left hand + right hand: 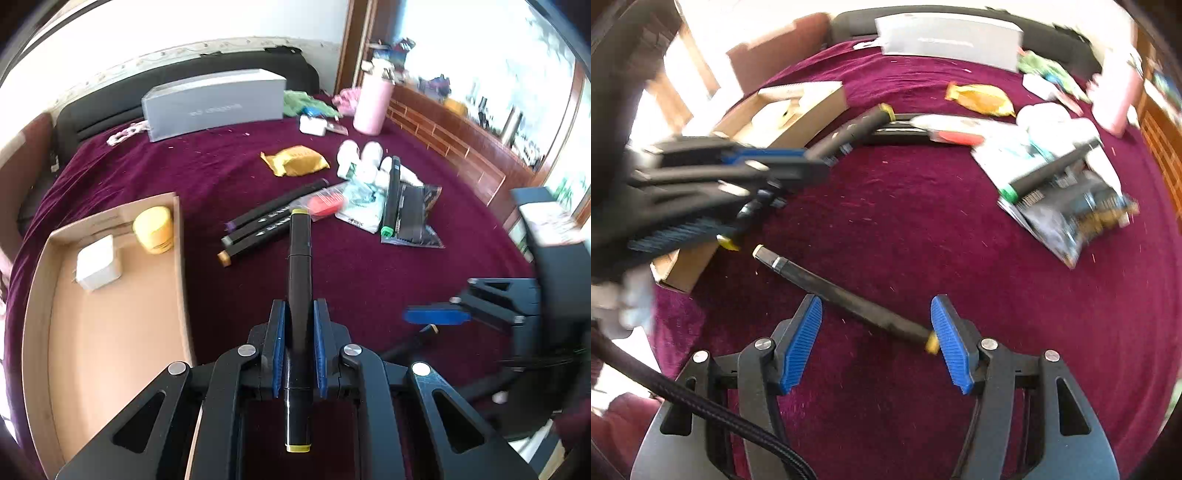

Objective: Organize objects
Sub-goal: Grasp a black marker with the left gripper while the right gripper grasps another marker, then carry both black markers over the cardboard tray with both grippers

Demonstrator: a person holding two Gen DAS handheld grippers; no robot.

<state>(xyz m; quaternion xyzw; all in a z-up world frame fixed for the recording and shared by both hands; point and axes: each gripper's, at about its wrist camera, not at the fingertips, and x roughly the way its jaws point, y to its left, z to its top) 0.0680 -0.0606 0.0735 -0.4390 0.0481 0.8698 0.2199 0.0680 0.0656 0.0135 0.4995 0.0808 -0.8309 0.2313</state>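
Observation:
My left gripper [299, 306] is shut on a black marker with yellow-green end caps [299, 251], which points forward above the maroon cloth; the marker [857, 127] and that gripper [812, 162] also show, blurred, at the left of the right wrist view. My right gripper [876, 301] stands open over a second black marker with a yellow end [849, 299] that lies slanted on the cloth between its blue pads [801, 339], untouched. A cardboard tray [177, 258] at the left holds a yellow jar [153, 229] and a white charger [98, 262].
Three more markers [266, 225] lie mid-cloth beside a bagged red item [325, 205]. A green-capped marker [391, 195] rests on a black packet [417, 218]. Behind are a yellow packet [295, 160], white bottles [364, 158], a grey box [214, 103] and a pink bottle [371, 107].

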